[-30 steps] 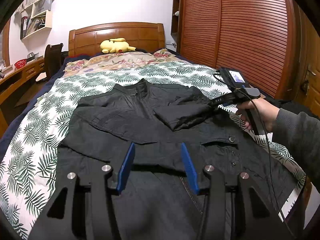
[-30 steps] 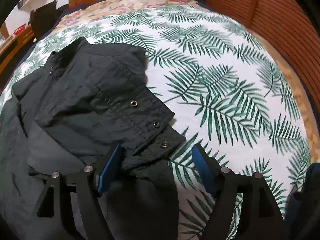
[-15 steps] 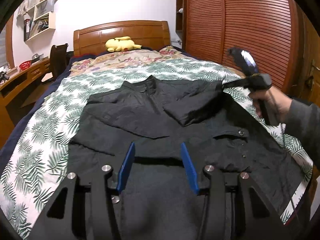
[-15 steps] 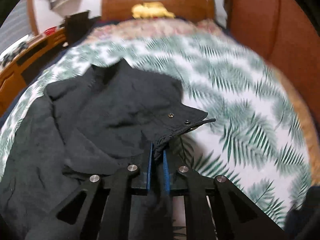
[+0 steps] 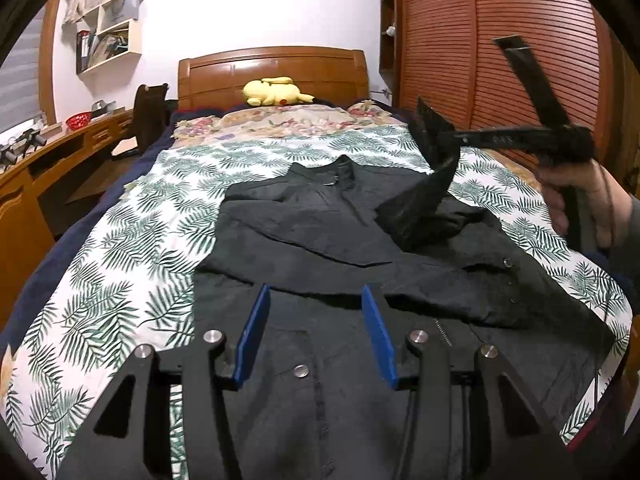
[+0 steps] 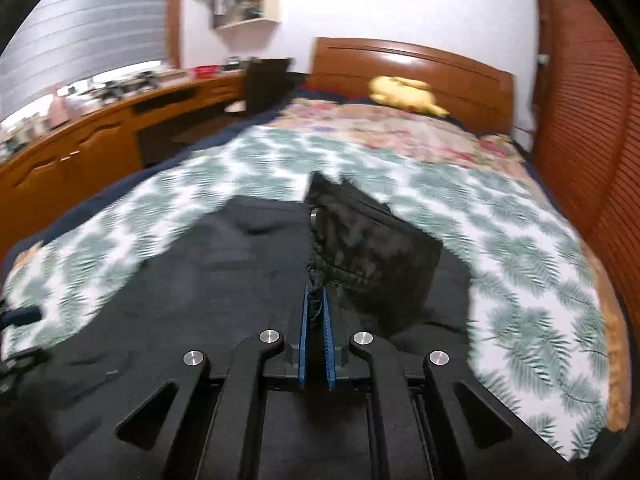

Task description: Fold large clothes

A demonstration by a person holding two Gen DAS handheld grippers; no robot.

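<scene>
The right gripper [image 6: 315, 312], spread a second ago, now pinches the jacket's sleeve [image 5: 424, 200], lifted off the bed [image 5: 132, 248]. The left gripper [image 5: 314, 336] hangs spread above the jacket [image 5: 320, 248], gripping nothing.

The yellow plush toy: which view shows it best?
The left wrist view: the plush toy lies sharp and central by the headboard. The right wrist view shows it only as a blurred yellow shape.

Black left gripper [image 5: 316, 336]: 2 blue pads, silver screws; person's grey sleeve [image 5: 634, 220].
</scene>
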